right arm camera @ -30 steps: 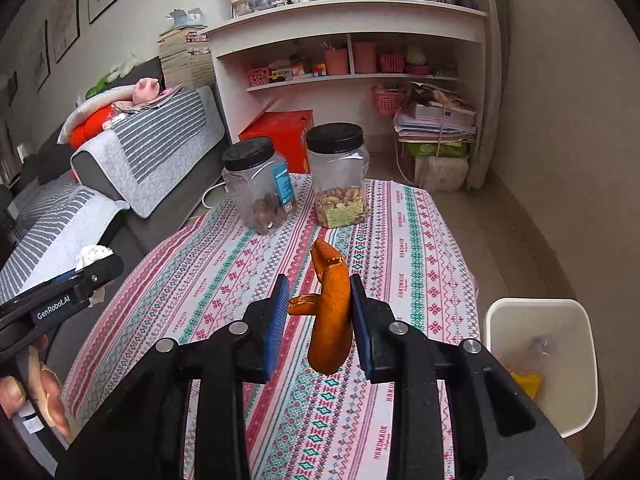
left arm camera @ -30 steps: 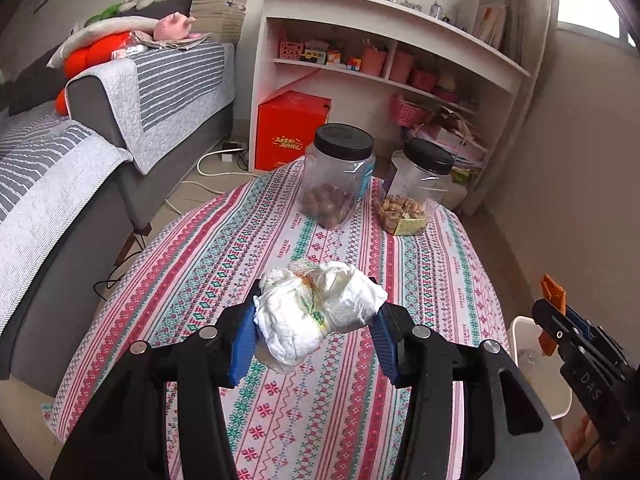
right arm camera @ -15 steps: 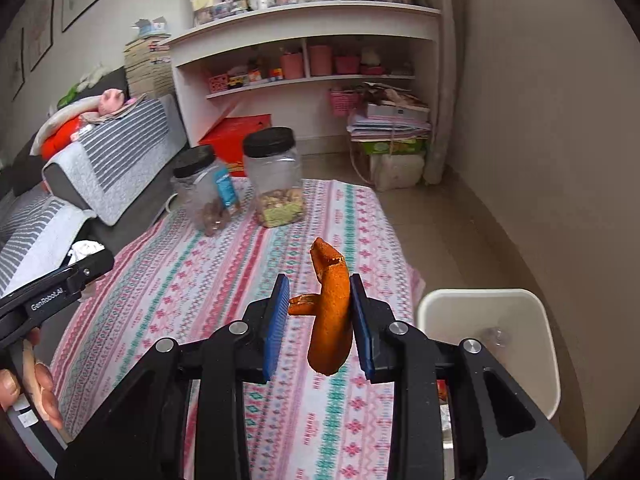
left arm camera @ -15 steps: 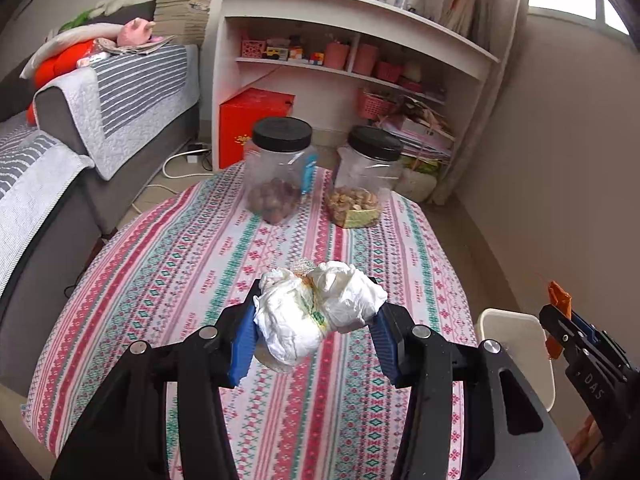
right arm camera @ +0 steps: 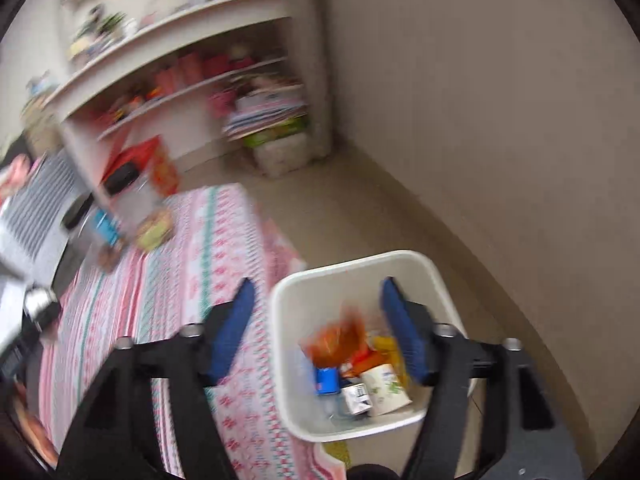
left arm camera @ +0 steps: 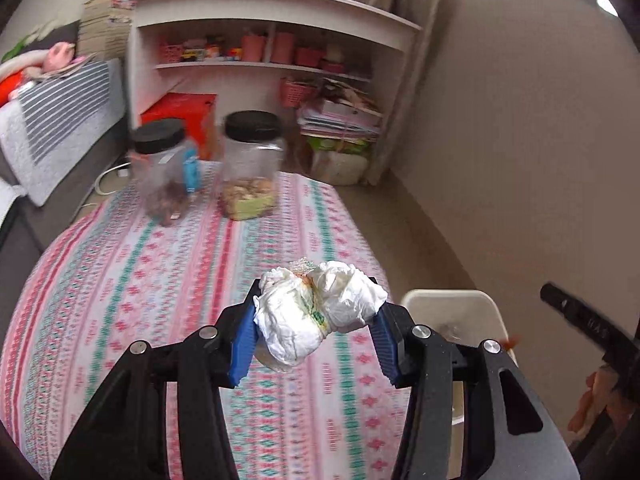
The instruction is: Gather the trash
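Trash, item one: crumpled white tissue wad [left arm camera: 320, 318], clamped between blue pads of left gripper [left arm camera: 316, 338], held above patterned tablecloth [left arm camera: 160, 280]. Item two: orange peel [right arm camera: 338, 338], blurred, inside white bin [right arm camera: 360, 280] beside table, among cartons. Right gripper [right arm camera: 320, 320]: jaws spread wide, nothing held, over bin.

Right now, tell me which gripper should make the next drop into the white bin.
Left. The left gripper grips the crumpled white tissue wad, near the white plastic bin; the right gripper is open, empty.
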`<action>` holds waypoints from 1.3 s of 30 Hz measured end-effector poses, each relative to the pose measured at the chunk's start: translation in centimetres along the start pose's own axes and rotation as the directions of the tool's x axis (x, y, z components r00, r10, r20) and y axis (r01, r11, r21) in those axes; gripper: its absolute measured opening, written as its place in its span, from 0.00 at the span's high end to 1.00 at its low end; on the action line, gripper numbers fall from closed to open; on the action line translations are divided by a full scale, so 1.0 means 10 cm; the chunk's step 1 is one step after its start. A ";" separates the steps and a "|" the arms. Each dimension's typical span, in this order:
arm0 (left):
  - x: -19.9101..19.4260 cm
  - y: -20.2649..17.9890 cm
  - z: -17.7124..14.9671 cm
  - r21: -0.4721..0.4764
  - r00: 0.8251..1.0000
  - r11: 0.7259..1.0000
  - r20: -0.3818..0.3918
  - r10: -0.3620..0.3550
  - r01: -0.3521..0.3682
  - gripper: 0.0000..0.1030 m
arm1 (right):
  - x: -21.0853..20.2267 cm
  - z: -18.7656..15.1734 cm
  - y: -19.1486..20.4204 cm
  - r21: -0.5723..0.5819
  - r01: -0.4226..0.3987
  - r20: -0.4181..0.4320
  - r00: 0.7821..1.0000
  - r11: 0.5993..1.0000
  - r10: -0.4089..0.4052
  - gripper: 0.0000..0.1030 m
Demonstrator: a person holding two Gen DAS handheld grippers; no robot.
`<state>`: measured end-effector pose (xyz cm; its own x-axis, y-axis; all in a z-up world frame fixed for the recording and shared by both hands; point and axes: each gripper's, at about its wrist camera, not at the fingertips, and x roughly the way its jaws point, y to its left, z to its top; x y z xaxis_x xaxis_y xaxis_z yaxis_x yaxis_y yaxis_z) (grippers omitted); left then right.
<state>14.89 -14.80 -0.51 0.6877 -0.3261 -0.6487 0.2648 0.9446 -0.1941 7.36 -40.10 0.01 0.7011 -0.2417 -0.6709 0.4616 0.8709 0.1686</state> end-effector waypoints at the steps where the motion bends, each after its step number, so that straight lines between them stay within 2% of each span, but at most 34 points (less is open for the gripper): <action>1: 0.04 -0.11 -0.01 0.017 1.000 1.000 -0.008 -0.014 0.014 0.52 | -0.06 0.05 -0.11 0.037 0.009 0.018 1.000 0.999 -0.009 0.22; 3: 0.14 -0.40 -0.01 0.054 0.999 0.998 -0.025 -0.042 0.043 0.52 | -0.17 0.12 -0.32 0.091 0.033 0.057 0.998 0.995 -0.039 0.13; 7: 0.33 -0.93 0.03 0.100 0.994 0.990 -0.054 -0.099 0.104 0.51 | -0.38 0.24 -0.63 0.153 0.087 0.120 0.987 0.984 -0.106 0.10; 10: 0.51 -1.33 0.05 0.121 0.984 0.979 -0.094 -0.153 0.164 0.48 | -0.46 0.30 -0.85 0.223 0.074 0.138 0.985 0.972 -0.106 0.10; 11: 0.58 -1.46 0.05 0.123 0.979 0.975 -0.117 -0.170 0.184 0.45 | -0.48 0.31 -0.91 0.243 0.072 0.141 0.984 0.967 -0.109 0.09; 13: 0.67 -1.63 0.03 0.122 0.968 0.969 -0.160 -0.195 0.216 0.25 | -0.53 0.34 -1.02 0.274 0.072 0.153 0.981 0.959 -0.117 0.09; 15: 0.70 -1.76 -0.01 0.135 0.962 0.964 -0.188 -0.200 0.227 0.23 | -0.61 0.37 -1.08 0.290 0.075 0.176 0.976 0.954 -0.131 0.09; 17: 0.61 -1.80 -0.04 0.172 0.968 0.963 -0.178 -0.179 0.210 0.20 | -0.67 0.37 -1.06 0.277 0.087 0.200 0.969 0.957 -0.146 0.09; 18: 0.54 -1.79 -0.07 0.186 0.971 0.962 -0.168 -0.169 0.199 0.15 | -0.71 0.36 -1.01 0.252 0.106 0.212 0.964 0.962 -0.162 0.08; 20: 0.36 -1.73 -0.11 0.223 0.982 0.962 -0.134 -0.131 0.158 0.13 | -0.76 0.33 -0.90 0.207 0.157 0.224 0.953 0.966 -0.204 0.07; 23: 0.10 -1.57 -0.15 0.242 0.993 0.965 -0.080 -0.083 0.100 0.09 | -0.93 0.23 -0.61 0.132 0.223 0.286 0.924 0.966 -0.253 0.07; 26: -0.31 -1.30 -0.21 0.246 0.999 0.969 0.048 -0.010 -0.002 0.07 | -1.12 0.08 -0.43 0.106 0.250 0.326 0.906 0.962 -0.271 0.07; 28: -0.55 -1.06 -0.27 0.211 0.992 0.976 0.126 0.029 -0.055 0.07 | -1.24 -0.08 -0.32 0.098 0.238 0.331 0.908 0.966 -0.257 0.07; 32: -0.76 -0.66 -0.32 0.124 0.996 0.991 0.081 0.038 -0.048 0.07 | -1.34 -0.38 -0.06 0.034 0.213 0.282 0.935 0.977 -0.214 0.07; 39: -1.09 -0.24 -0.51 0.063 0.991 0.997 0.129 0.037 -0.046 0.07 | -1.24 -0.81 0.34 -0.087 0.183 0.227 0.961 0.979 -0.159 0.07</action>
<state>3.34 -13.32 3.26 0.7788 -0.2927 -0.5548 0.2750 0.9542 -0.1173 -4.13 -30.66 3.07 0.7235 -0.4682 -0.5074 0.5331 0.8458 -0.0203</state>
